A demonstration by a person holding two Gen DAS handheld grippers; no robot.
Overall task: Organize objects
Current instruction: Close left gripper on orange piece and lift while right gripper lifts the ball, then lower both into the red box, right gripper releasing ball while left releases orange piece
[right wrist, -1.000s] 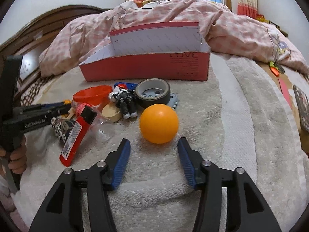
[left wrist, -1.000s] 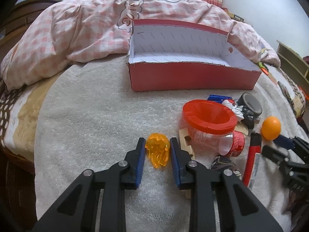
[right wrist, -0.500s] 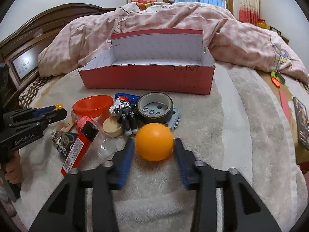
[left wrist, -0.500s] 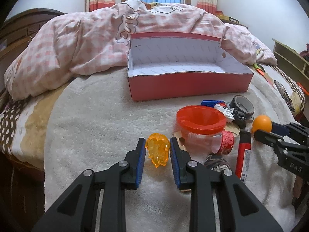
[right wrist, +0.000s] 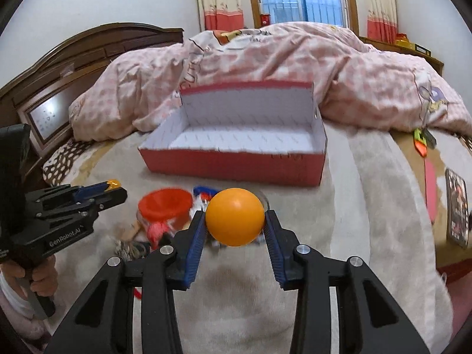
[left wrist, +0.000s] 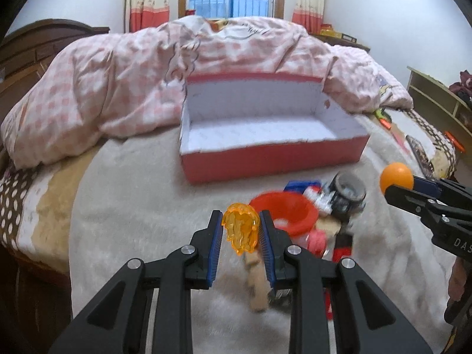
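Left wrist view: left gripper (left wrist: 240,231) clamps amber toy (left wrist: 240,231) | right gripper (right wrist: 235,221) pinches orange ball (right wrist: 235,220) (jaws just closed) | red box (left wrist: 274,160) at 12 o'clock

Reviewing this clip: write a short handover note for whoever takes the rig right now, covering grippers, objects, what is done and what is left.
Left gripper: shut on the translucent orange piece, held above the blanket.
Right gripper: jaws have just closed on the orange ball, also lifted.
Red box: open and empty, against the pink quilt.
Done: two items picked up, none boxed.
Left: drop both in the box, then clear the pile on the blanket, including the red funnel, tape roll and small toys, blurred here.
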